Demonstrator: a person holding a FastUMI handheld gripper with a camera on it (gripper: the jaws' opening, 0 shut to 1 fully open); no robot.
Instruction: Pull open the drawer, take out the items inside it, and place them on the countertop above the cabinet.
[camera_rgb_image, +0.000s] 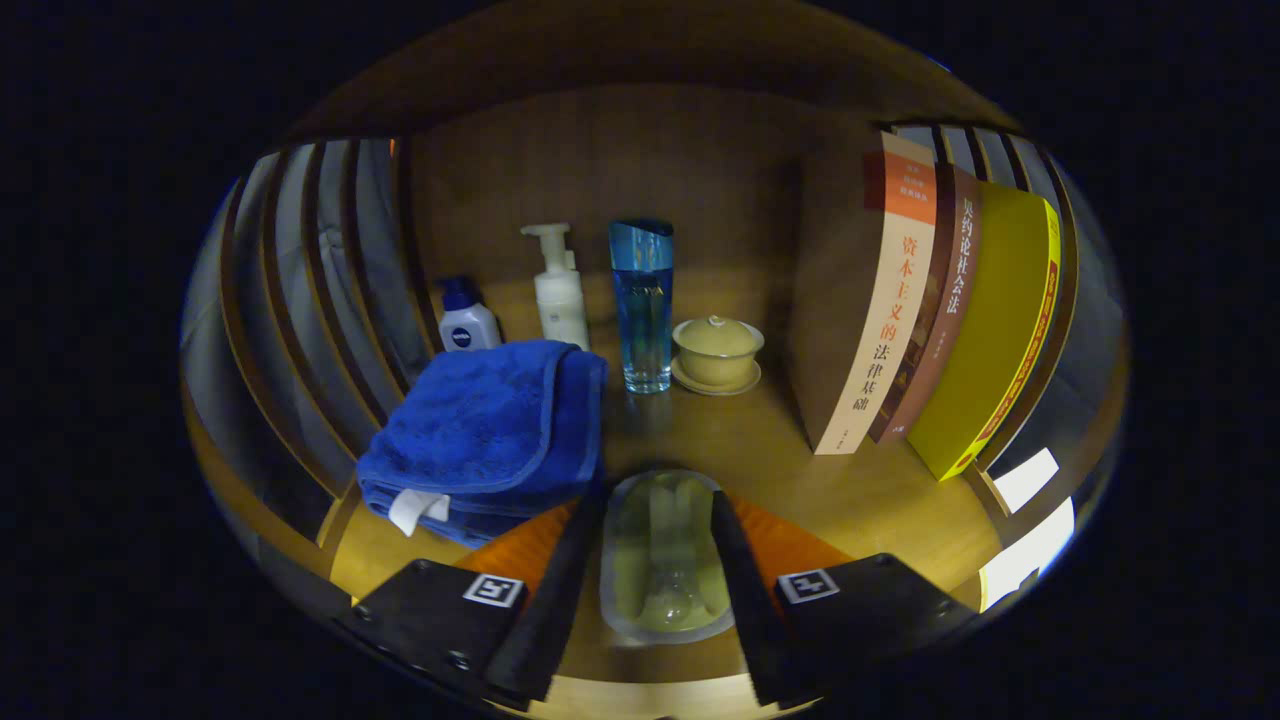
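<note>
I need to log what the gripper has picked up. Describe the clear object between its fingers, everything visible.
The clear object looks like a small translucent container, glassy or plastic, with a greenish-yellow tint and a rounded rim. It sits between the fingers of the gripper, which press its two sides. It is over the wooden countertop, just ahead of the blue towel; whether its base rests on the wood cannot be told.

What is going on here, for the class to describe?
A person's handheld tool holds a clear container between its fingers, just above the wooden countertop. Beyond it sit a folded blue towel, a pump bottle, a blue tumbler, a lidded cup and upright books.
</note>
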